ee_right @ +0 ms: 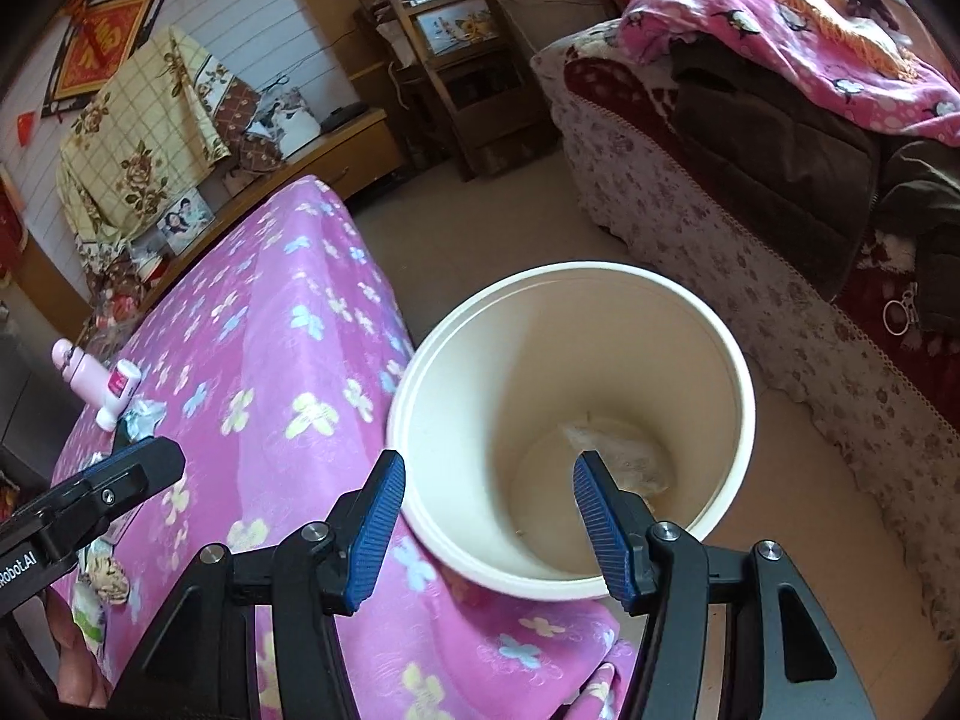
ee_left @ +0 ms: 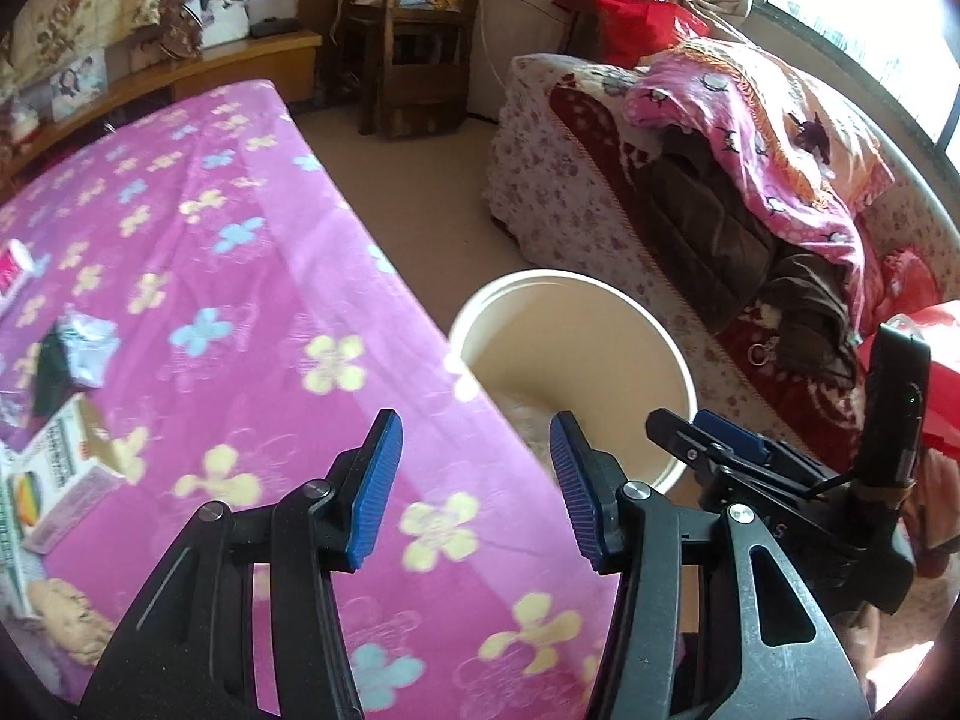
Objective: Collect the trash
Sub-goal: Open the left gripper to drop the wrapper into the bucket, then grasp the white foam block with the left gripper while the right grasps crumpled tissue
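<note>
While the white bucket (ee_right: 570, 432) stands on the floor (ee_right: 480, 240) hard against the corner of the pink flowered surface (ee_right: 270, 330), a pale crumpled wrapper (ee_right: 618, 456) lies at its bottom, slightly toward the side away from the surface. The bucket's rim touches the hanging cloth edge on one side; on the other sides bare floor runs around it, with a strip of open floor between the bucket and the floral-covered sofa (ee_right: 690, 228).

The right gripper (ee_right: 489, 516) hovers above the bucket's near rim, its blue jaws standing partly apart with nothing between them, one pad over the cloth corner and the other over the bucket's mouth. The left gripper (ee_left: 474, 486) hangs beside the bucket over the surface's edge, its jaws likewise partly apart and empty.

Farther from the bucket, along the far side of the surface, more litter remains: a crumpled silvery wrapper (ee_left: 90, 348) on a dark item, a printed carton (ee_left: 66, 462) and a brownish crumpled piece (ee_left: 66, 618). A pink bottle (ee_right: 81, 372) and a small white-and-pink container (ee_right: 120, 390) stand at the surface's edge farthest from the bucket. Beyond the bucket, the floor stays open up to a wooden chair (ee_right: 462, 72) by the wall.
</note>
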The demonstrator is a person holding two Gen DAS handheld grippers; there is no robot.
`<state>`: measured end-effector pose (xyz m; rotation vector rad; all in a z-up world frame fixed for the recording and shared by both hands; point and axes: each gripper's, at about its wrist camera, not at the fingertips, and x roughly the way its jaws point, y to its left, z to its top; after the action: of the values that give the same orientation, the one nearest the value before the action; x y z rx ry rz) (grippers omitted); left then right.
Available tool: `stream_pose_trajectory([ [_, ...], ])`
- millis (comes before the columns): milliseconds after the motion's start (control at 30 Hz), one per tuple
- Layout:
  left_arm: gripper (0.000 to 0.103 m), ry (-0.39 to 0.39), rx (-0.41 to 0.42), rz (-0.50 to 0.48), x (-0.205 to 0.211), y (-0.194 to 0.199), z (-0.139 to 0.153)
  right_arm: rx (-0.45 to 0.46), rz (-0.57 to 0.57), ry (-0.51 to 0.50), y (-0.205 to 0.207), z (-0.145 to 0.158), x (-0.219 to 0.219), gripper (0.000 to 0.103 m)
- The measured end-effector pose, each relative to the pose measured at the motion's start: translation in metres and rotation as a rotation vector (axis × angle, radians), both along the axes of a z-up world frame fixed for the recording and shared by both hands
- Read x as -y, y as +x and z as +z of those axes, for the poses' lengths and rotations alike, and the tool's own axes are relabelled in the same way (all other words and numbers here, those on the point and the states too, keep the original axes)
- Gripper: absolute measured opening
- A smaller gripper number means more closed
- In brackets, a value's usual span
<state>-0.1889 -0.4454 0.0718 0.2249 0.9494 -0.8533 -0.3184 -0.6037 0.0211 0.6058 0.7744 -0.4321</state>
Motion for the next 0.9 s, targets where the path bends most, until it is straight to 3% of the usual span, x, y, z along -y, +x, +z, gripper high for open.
stream_pose_trajectory([
  [433,0.05,0.027,0.107,0.105,-0.064,-0.003,0.018,0.026,0.09,-0.044,0.015,0.027,-0.057,0.056],
  [900,0.05,0.023,0.101,0.265,-0.161,0.008,0.024,0.047,0.252,-0.115,0.048,0.05,-0.151,0.06],
])
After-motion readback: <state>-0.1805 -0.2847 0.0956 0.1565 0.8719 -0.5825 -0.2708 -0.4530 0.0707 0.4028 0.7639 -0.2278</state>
